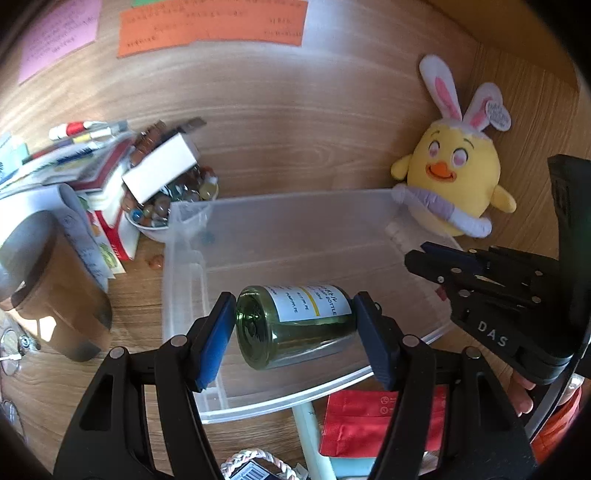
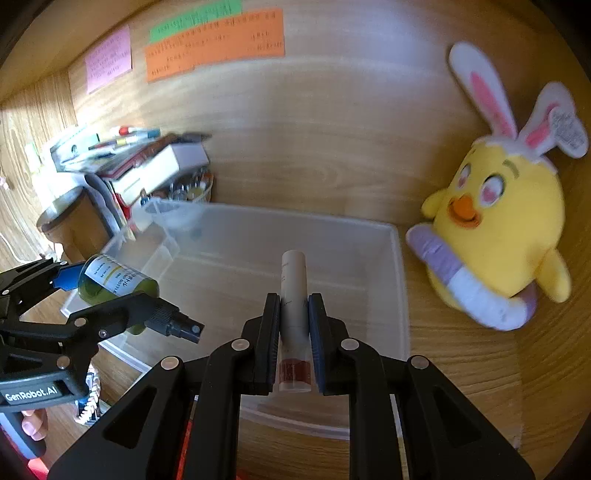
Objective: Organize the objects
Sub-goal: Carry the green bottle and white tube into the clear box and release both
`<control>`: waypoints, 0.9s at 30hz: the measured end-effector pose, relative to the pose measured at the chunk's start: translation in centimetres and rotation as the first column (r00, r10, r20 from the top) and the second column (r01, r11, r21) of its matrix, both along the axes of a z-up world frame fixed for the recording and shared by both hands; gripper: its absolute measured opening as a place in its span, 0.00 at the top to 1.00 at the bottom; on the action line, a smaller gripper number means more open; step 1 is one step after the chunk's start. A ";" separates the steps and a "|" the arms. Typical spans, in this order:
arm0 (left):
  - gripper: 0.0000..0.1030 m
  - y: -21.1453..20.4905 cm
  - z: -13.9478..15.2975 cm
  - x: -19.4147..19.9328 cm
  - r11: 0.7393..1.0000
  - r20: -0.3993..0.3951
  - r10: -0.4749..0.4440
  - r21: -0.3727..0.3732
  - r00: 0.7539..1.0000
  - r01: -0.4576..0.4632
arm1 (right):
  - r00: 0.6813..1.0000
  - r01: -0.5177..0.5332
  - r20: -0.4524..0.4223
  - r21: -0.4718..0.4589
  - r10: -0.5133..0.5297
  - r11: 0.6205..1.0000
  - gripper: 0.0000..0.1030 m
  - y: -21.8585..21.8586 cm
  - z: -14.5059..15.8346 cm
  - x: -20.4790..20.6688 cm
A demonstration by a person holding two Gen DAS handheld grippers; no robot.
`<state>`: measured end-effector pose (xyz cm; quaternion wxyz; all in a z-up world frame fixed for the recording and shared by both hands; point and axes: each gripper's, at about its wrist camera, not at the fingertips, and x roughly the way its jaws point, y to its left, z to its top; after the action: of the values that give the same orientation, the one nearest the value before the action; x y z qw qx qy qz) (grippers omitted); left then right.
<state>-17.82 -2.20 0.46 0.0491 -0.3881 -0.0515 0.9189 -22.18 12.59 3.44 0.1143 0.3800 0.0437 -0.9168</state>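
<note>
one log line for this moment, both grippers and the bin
left gripper: shut on green spray bottle, over clear bin | right gripper: shut on white tube, over bin

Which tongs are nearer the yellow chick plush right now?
Right. The right tongs, shut on a white tube, hang over the clear bin on the side beside the chick plush. The left tongs, shut on the green bottle, are farther.

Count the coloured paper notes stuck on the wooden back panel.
3 show. The pink note is furthest left, the green note sits top centre, and the orange note lies just below the green one. More could be hidden beyond the frame edges.
</note>
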 end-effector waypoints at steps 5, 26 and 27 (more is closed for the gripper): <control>0.37 0.1 -0.8 -0.8 1.000 0.029 -0.004 -0.001 1.000 0.004 | 0.999 -0.003 0.037 0.022 0.002 1.000 0.87 -0.2 -1.0 -0.8; 0.27 0.1 -0.6 -0.3 1.000 0.025 -0.012 -0.022 1.000 0.013 | 0.995 -0.020 0.100 0.041 0.016 0.999 0.85 -0.6 -1.9 -1.4; 0.25 0.1 -0.4 -0.1 1.000 0.018 -0.012 -0.024 1.000 0.012 | 0.995 -0.022 0.096 0.043 0.018 0.999 0.82 -0.6 -1.7 -1.2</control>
<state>-17.94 -2.09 0.07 0.0495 -0.3971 -0.0388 0.9156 -23.37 12.00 1.72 0.1172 0.4256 0.0620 -0.8951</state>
